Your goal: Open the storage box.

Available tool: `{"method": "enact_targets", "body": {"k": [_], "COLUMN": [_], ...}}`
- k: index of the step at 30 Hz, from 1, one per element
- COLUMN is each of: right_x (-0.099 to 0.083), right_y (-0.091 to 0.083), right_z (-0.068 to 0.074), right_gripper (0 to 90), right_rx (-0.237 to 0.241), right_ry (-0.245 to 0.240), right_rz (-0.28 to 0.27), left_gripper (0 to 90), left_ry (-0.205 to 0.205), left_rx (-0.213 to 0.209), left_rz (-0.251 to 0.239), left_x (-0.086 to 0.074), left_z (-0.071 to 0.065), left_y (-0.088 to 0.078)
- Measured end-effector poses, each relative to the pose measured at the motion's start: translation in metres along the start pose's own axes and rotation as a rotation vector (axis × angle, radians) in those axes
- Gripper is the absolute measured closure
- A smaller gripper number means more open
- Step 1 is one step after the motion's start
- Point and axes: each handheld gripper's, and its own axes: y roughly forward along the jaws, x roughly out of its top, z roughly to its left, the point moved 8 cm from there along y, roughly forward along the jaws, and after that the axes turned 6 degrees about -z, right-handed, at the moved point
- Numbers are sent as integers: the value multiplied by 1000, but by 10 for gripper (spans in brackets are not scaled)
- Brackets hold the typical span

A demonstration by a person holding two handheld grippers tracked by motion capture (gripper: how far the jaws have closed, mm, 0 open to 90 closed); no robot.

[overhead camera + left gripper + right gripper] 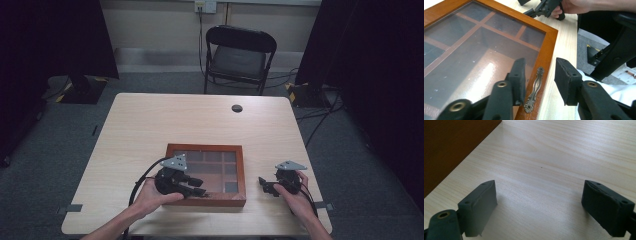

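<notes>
A shallow wooden box (206,148) with a glass lid (474,50) over several compartments lies near the table's front edge. A small brass handle (535,87) is fixed to the lid's front rail. My left gripper (197,186) hovers over that rail, open. In the left gripper view its jaws (540,62) straddle the handle, one over the glass and one past the box's edge, with gaps on both sides. My right gripper (264,184) rests to the right of the box. Its jaws (540,186) stand wide open over bare wood, and the box's side (449,145) lies off to its left.
The light wooden table (175,120) has a round cable hole (237,108) near its far edge. A black folding chair (240,55) stands behind the table. Dark curtains and stands flank both sides, with cables on the grey floor.
</notes>
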Motion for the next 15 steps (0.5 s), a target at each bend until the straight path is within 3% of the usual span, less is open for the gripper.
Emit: {"method": "enact_targets", "body": {"k": [5, 8, 15], "right_x": [0, 0, 0], "right_y": [0, 0, 0], "right_z": [0, 0, 0], "right_gripper": [124, 124, 124], "right_rx": [0, 0, 0], "right_ry": [0, 0, -1], "right_rz": [0, 0, 0], "left_gripper": [700, 740, 766], "left_ry": [8, 28, 27], "left_rx": [-21, 7, 12], "left_rz": [21, 52, 57], "left_x": [-4, -9, -13], "left_z": [-2, 3, 4], "left_y": [7, 11, 13]}}
